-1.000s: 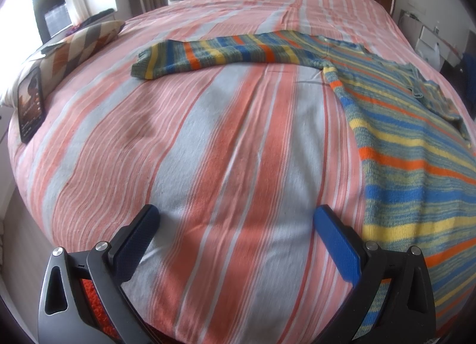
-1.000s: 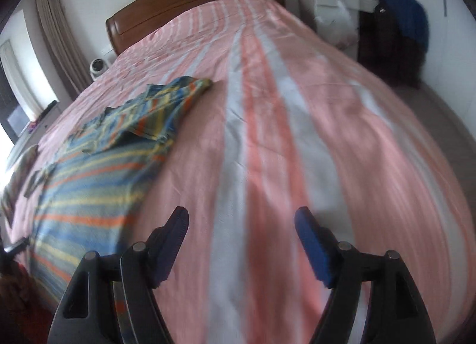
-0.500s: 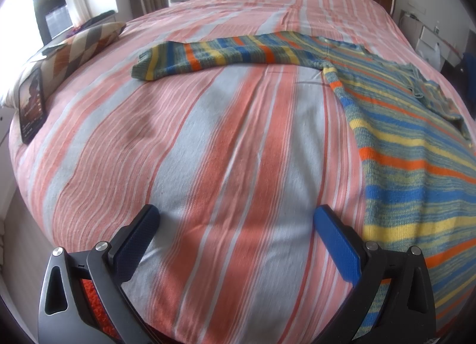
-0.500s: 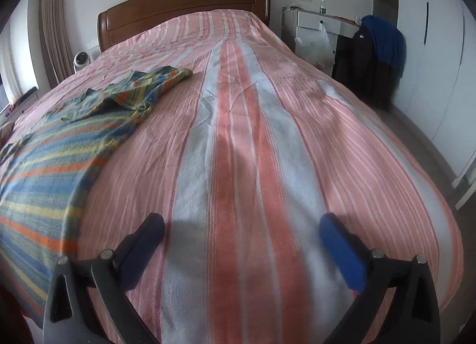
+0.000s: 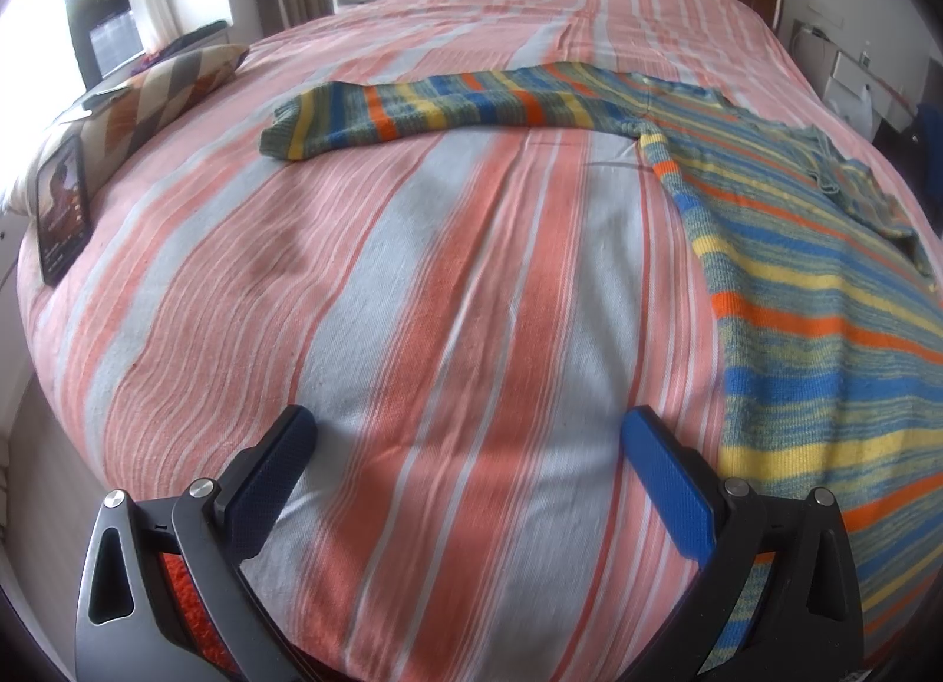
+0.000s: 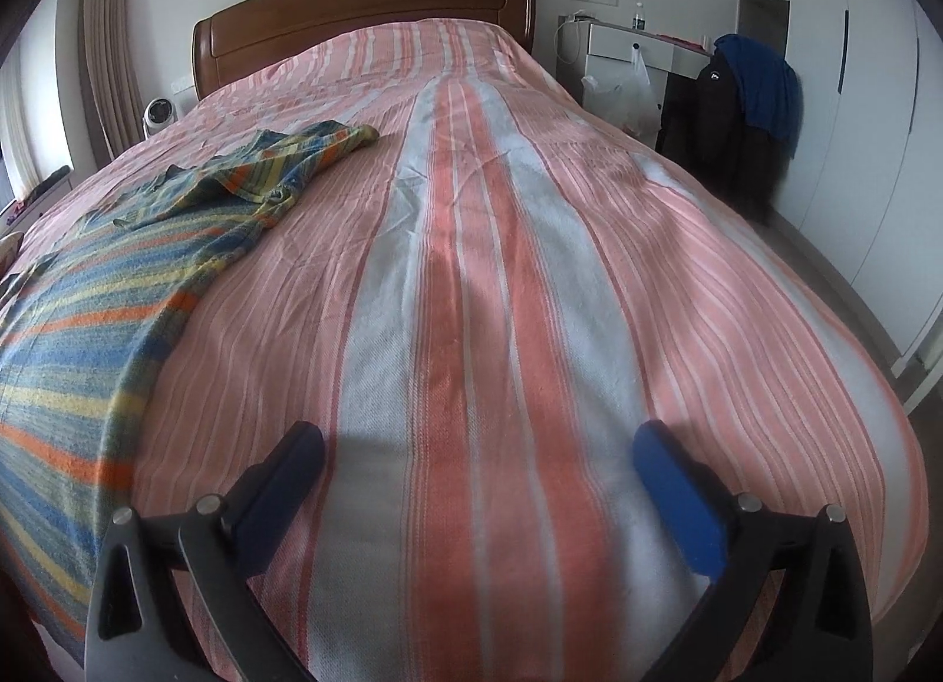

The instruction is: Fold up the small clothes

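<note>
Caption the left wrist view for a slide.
Open left gripper hovers over the striped bedspread, beside a striped sweater laid flat with one sleeve extended.

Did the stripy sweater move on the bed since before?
No. In the left view the stripy sweater lies spread the same, its sleeve reaching toward the patterned pillow as earlier.

A striped knit sweater [image 5: 813, 293] in blue, yellow, orange and green lies flat and unfolded on the bed [image 5: 448, 293]. One sleeve [image 5: 424, 110] stretches straight out sideways across the cover. The other sleeve [image 6: 283, 163] lies crumpled, bent back over the body.
</note>
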{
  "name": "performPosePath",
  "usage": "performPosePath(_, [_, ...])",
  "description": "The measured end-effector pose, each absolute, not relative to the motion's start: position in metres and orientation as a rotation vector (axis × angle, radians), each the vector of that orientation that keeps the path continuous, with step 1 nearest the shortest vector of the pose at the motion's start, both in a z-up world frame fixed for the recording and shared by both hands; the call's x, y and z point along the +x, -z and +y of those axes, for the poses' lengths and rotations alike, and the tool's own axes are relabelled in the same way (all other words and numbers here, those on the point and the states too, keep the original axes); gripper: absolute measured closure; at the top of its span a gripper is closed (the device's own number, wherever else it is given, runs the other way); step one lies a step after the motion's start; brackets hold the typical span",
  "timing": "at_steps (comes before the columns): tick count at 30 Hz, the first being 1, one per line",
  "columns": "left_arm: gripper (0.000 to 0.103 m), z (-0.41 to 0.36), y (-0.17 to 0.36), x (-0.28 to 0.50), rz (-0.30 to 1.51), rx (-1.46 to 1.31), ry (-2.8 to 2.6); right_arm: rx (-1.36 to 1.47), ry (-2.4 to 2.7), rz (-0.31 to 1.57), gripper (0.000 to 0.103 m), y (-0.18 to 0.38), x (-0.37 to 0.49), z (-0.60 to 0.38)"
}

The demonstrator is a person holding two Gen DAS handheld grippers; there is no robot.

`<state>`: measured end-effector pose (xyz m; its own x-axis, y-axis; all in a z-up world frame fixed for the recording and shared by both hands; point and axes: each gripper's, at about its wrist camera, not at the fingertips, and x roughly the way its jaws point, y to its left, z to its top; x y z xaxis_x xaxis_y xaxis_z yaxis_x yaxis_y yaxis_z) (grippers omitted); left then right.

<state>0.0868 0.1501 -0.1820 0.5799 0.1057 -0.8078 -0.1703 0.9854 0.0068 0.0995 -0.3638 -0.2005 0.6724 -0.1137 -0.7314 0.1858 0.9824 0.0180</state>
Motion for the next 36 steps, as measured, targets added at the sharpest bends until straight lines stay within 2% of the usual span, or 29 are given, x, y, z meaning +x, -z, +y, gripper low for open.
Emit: performPosePath(36, [0.000, 0.1494, 0.1822, 0.0874, 0.936, -0.072, -0.162, 0.080, 0.175, 0.820, 0.000, 0.2018, 0.0998, -0.3624])
